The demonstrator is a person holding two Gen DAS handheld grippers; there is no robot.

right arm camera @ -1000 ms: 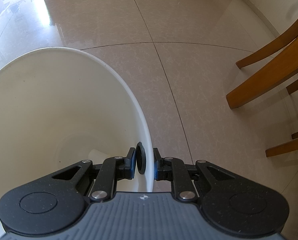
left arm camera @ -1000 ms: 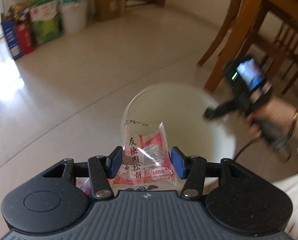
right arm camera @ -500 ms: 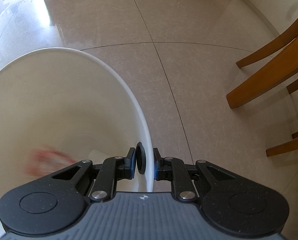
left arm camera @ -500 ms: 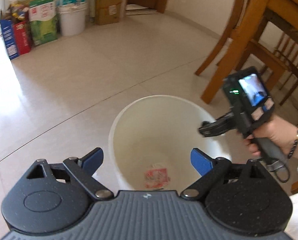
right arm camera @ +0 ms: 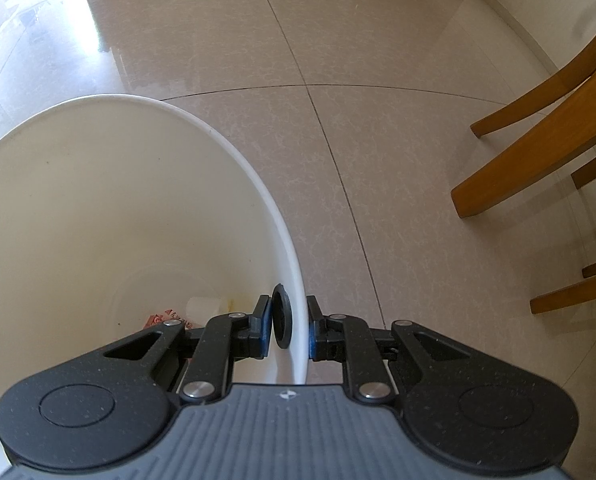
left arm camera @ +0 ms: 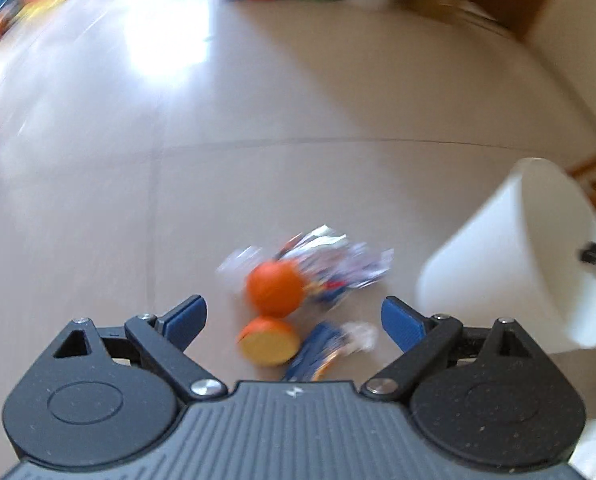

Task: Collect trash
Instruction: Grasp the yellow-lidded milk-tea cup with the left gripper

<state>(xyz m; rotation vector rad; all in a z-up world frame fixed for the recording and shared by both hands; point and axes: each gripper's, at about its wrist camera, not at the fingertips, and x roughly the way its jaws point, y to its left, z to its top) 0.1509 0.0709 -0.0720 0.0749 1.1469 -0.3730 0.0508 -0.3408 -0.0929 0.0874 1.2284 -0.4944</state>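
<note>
left tool (left arm camera: pixel 293 318) jaws apart | above orange halves (left arm camera: pixel 273 288), wrappers (left arm camera: pixel 338 264) | bin (left arm camera: pixel 510 256) right

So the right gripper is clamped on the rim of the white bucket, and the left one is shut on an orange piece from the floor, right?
Not quite. The left gripper is open and empty; the orange pieces lie on the floor ahead of it, as the left wrist view shows. The right gripper is indeed clamped on the white bucket rim.

1 white bin (right arm camera: pixel 97 208), 2 orange pieces (left arm camera: pixel 273 288) – 3 wrappers (left arm camera: pixel 338 260)

Both wrist views look down at the floor, sharing the white bin (left arm camera: pixel 530 256) (right arm camera: pixel 137 200).
</note>
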